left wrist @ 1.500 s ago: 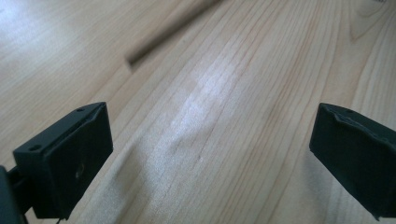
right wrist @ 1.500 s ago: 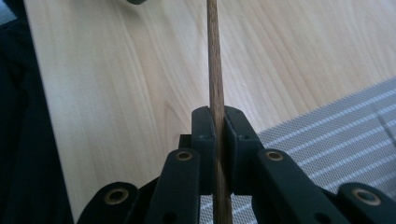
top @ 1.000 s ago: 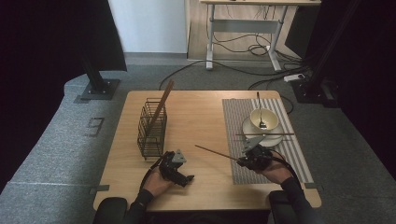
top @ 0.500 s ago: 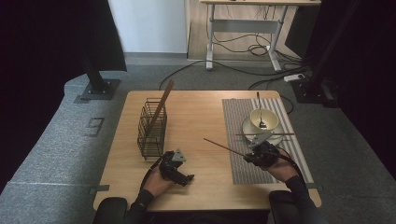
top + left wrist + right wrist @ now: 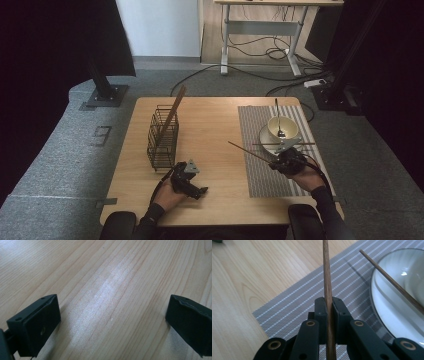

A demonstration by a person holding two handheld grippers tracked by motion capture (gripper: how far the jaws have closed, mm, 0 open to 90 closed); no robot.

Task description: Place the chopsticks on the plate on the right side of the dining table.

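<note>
Over the wooden surface (image 5: 215, 130), right hand-held gripper (image 5: 328, 305) clamps a chopstick (image 5: 326, 270), left hand-held gripper (image 5: 112, 315) gapes empty; next, carry it to the wire basket (image 5: 162, 137).

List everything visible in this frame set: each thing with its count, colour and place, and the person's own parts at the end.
Table: one, light wood, centre of the high view.
Placemat: one, grey striped, right part of the table.
Plate: one, white, on the placemat's far half.
Bowl: one, white, on the plate.
Spoon: one, dark, standing in the bowl.
Wire basket: one, black, left part of the table.
Chopsticks: three, brown; one leaning in the basket, one lying across the plate's near rim, one gripped.
Desk: one, white-legged, beyond the table, cables beneath.
Left gripper: black, fingers open over bare wood.
Right gripper: black, shut on the chopstick above the placemat.
</note>
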